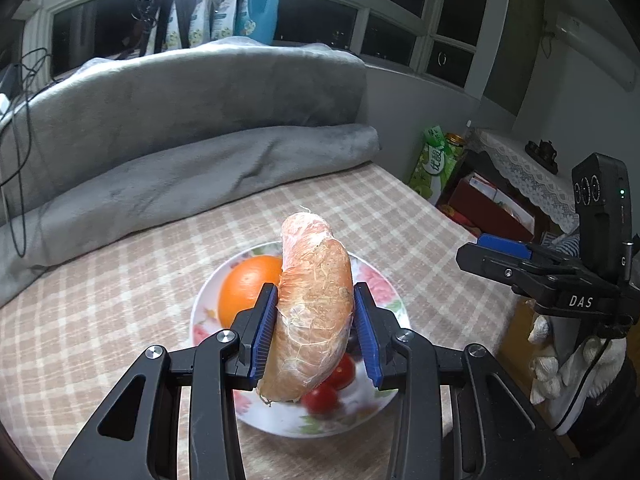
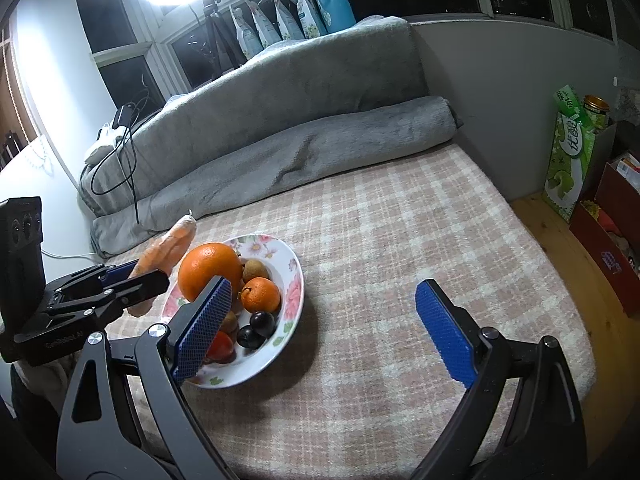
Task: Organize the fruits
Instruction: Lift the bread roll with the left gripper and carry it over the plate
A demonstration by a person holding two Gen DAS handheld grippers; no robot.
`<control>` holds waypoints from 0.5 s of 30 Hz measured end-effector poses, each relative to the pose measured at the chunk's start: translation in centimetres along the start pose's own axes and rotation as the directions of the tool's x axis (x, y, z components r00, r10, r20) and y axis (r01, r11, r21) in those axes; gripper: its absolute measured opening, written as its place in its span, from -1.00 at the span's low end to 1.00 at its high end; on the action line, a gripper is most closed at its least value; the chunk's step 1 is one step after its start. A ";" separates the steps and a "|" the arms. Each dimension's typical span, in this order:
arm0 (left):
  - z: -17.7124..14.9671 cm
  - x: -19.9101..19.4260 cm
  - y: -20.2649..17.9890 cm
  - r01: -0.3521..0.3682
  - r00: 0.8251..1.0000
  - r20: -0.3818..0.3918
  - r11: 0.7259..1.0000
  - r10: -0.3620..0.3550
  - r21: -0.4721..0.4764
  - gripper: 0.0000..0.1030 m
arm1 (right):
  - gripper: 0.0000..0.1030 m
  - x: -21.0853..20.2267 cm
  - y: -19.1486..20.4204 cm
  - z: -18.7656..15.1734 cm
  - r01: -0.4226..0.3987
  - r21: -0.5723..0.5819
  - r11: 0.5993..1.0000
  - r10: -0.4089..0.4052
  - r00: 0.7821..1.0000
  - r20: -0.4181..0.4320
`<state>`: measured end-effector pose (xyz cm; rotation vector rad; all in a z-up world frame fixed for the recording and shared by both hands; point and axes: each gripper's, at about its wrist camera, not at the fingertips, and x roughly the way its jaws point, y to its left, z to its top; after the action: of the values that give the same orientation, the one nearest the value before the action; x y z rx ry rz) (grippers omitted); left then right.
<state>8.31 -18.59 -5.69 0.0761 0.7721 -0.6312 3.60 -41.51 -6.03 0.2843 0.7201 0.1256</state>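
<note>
My left gripper [image 1: 316, 320] is shut on a film-wrapped orange carrot [image 1: 316, 304], held upright above the floral bowl [image 1: 372, 276]. In the right wrist view the same carrot [image 2: 168, 252] hangs at the bowl's left side, in the left gripper [image 2: 132, 276]. The floral bowl [image 2: 292, 272] holds a big orange [image 2: 208, 268], a small mandarin [image 2: 262, 294], a kiwi [image 2: 256, 269], dark grapes [image 2: 256, 330] and cherry tomatoes [image 2: 222, 348]. My right gripper [image 2: 324, 332] stands wide open to the bowl's right, nothing between its blue pads.
The bowl rests on a checked cloth [image 2: 400, 248] over a low surface. A rolled grey blanket [image 2: 300, 152] lies along the back. To the right are a green carton [image 2: 568, 156], red boxes [image 2: 612, 248] and wooden floor [image 2: 580, 280]. Bottles line the windowsill [image 2: 304, 8].
</note>
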 end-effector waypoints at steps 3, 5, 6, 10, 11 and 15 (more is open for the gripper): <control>0.0 0.2 -0.4 -0.003 1.000 -0.003 1.000 0.003 0.010 -0.29 | 0.85 -0.2 -0.2 -0.2 0.006 0.002 1.000 -0.006 1.000 0.002; 0.0 0.3 -0.7 -0.005 1.000 -0.004 1.000 0.005 0.016 -0.29 | 0.85 -0.3 -0.4 -0.4 0.008 0.006 1.000 -0.008 1.000 0.001; 0.0 0.5 -0.9 -0.007 1.000 -0.005 1.000 0.007 0.018 -0.29 | 0.85 -0.3 -0.5 -0.4 0.009 0.007 1.000 -0.009 1.000 0.000; 0.0 1.1 -1.3 -0.017 1.000 -0.012 0.999 0.017 0.028 -0.29 | 0.85 -0.4 -0.7 -0.6 0.012 0.011 1.000 -0.012 1.000 -0.003; 0.0 1.3 -1.4 -0.020 1.000 -0.015 0.999 0.021 0.032 -0.29 | 0.85 -0.5 -0.8 -0.6 0.013 0.012 1.000 -0.013 1.000 -0.002; -0.1 1.8 -1.7 -0.030 0.999 -0.022 0.999 0.031 0.038 -0.29 | 0.85 -0.6 -0.9 -0.6 0.017 0.014 1.000 -0.017 1.000 0.000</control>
<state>8.28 -20.81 -6.73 0.1296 0.7795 -0.6167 2.79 -42.35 -6.37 0.2915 0.7233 0.1044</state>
